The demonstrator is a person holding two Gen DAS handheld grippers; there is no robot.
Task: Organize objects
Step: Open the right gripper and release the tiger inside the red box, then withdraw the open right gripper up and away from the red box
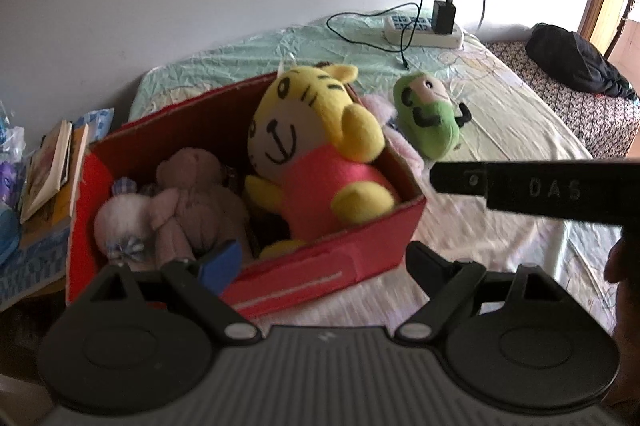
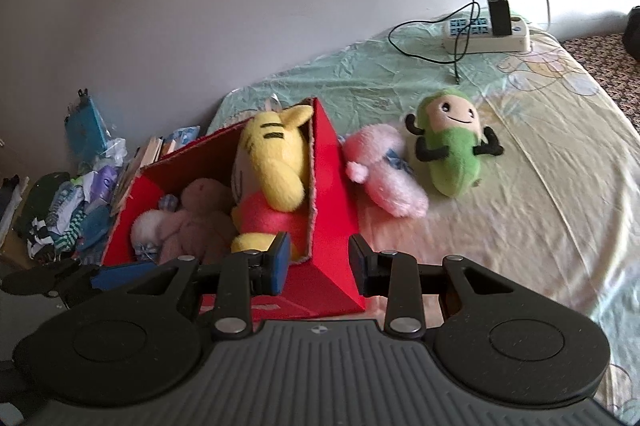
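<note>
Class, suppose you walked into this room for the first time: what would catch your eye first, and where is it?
The yellow tiger stands out first, sitting tall in the red box on the bed, with a brown bear and a white toy tucked in beside it. Next come the green plush and pink plush, lying side by side on the sheet just right of the box.

The only lettering that reads is "DAS", raised on the black bar (image 1: 536, 188) reaching in from the right in the left wrist view. The book covers (image 1: 48, 166) beside the red box (image 1: 320, 266) are too blurred to read.
</note>
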